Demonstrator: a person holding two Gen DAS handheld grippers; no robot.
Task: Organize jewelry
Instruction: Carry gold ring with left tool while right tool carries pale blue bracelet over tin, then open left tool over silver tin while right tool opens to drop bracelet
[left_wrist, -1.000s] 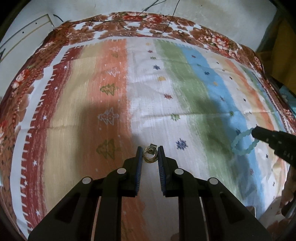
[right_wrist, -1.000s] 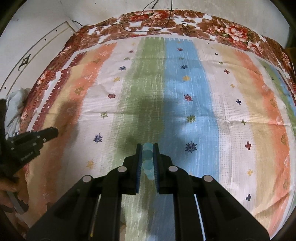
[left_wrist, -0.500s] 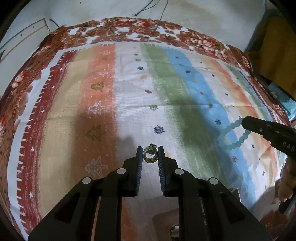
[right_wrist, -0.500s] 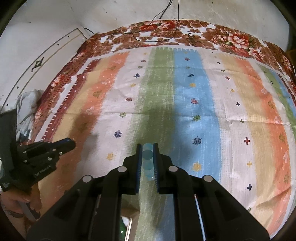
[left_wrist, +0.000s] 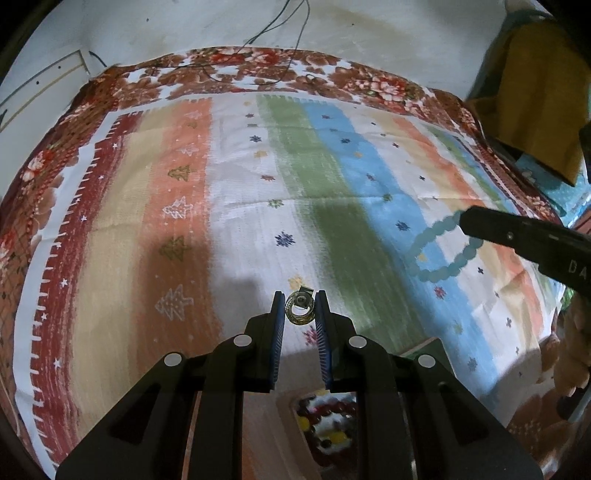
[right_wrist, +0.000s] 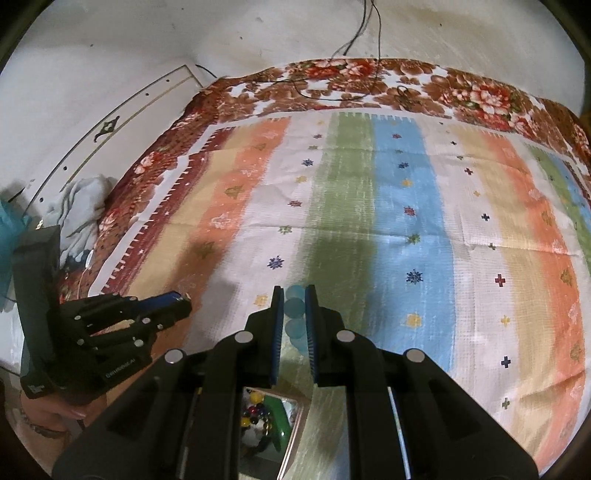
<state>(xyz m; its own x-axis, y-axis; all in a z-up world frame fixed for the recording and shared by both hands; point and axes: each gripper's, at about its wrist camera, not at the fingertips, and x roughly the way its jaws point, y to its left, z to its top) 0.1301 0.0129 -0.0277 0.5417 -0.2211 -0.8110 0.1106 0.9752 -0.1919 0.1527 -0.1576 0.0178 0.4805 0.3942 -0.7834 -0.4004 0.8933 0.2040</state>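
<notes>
Both grippers hold jewelry above the striped cloth (left_wrist: 229, 206).
The left gripper (left_wrist: 300, 314) pinches a gold ring (left_wrist: 300, 312); only its camera shows the whole bead bracelet (left_wrist: 439, 251) at 3 o'clock, clamped by the right gripper (right_wrist: 294, 314).

My right gripper (right_wrist: 294, 301) is closed on a string of pale blue-green beads (right_wrist: 294, 307), which sit pinched between the two blue-padded fingers (right_wrist: 277, 328) and run back toward me in a short line. Beneath the fingers lies a striped bedspread (right_wrist: 413, 206) with orange, green, blue and cream bands and a brown flowered border. Low in the frame, under the gripper body, I see an open box (right_wrist: 269, 424) with a green lining and small coloured beads inside. Off to the left my left gripper (right_wrist: 181, 301) points across the cloth, its jaws close together. A crumpled grey cloth (right_wrist: 83, 206) lies beside the bed.
</notes>
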